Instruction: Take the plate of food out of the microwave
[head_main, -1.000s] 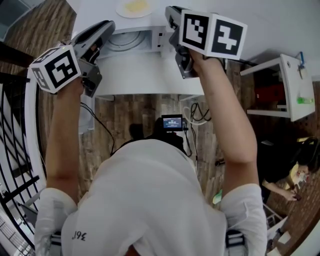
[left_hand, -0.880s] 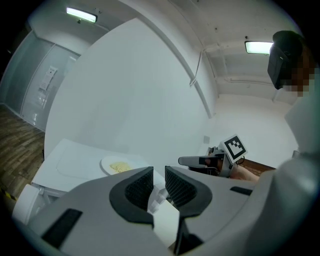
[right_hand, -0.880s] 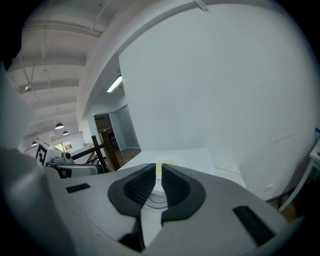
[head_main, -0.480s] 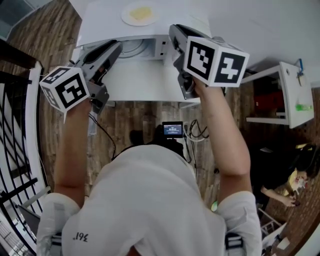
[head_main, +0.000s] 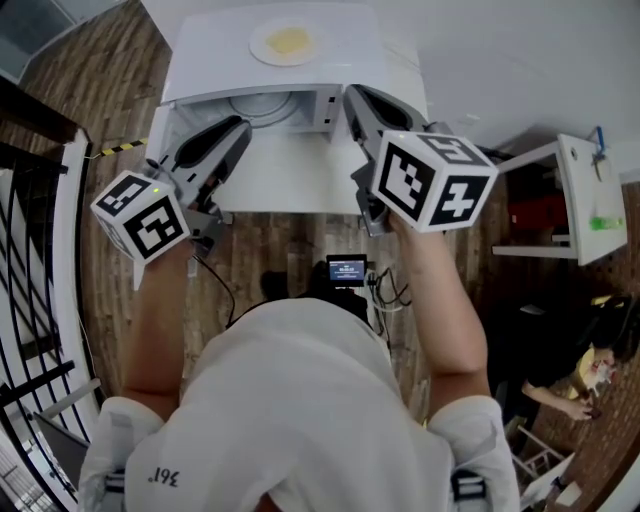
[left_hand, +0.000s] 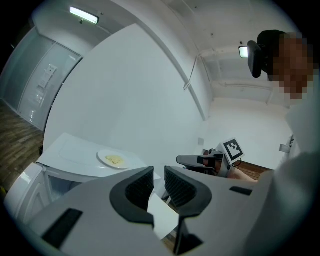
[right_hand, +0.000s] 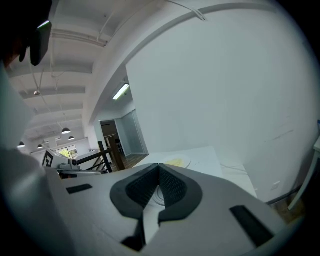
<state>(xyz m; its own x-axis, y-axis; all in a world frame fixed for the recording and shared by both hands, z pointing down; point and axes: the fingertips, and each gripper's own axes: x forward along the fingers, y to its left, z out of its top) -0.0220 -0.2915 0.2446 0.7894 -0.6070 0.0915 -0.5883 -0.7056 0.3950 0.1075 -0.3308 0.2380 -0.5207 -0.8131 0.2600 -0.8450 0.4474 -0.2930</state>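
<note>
A white plate of yellow food (head_main: 287, 42) rests on top of the white microwave (head_main: 200, 60), whose cavity stands open and shows a bare glass turntable (head_main: 262, 103). My left gripper (head_main: 232, 133) hangs in front of the opening's left side, its jaws a narrow gap apart with nothing between them. In the left gripper view the plate (left_hand: 115, 159) lies ahead to the left. My right gripper (head_main: 353, 98) is by the opening's right side; its jaws have just been closing and now meet, empty. Just beyond the right gripper (right_hand: 159, 176) lies the plate (right_hand: 175, 162).
A white tabletop (head_main: 290, 165) stretches between the microwave and me. A black railing (head_main: 40, 250) runs down the left. A white side table (head_main: 585, 180) stands at right, cables (head_main: 395, 225) lie on the wooden floor, and another person (head_main: 580, 370) sits at lower right.
Both grippers have drawn back from the microwave toward me. The plate on top has come fully into view. The right jaws have closed.
</note>
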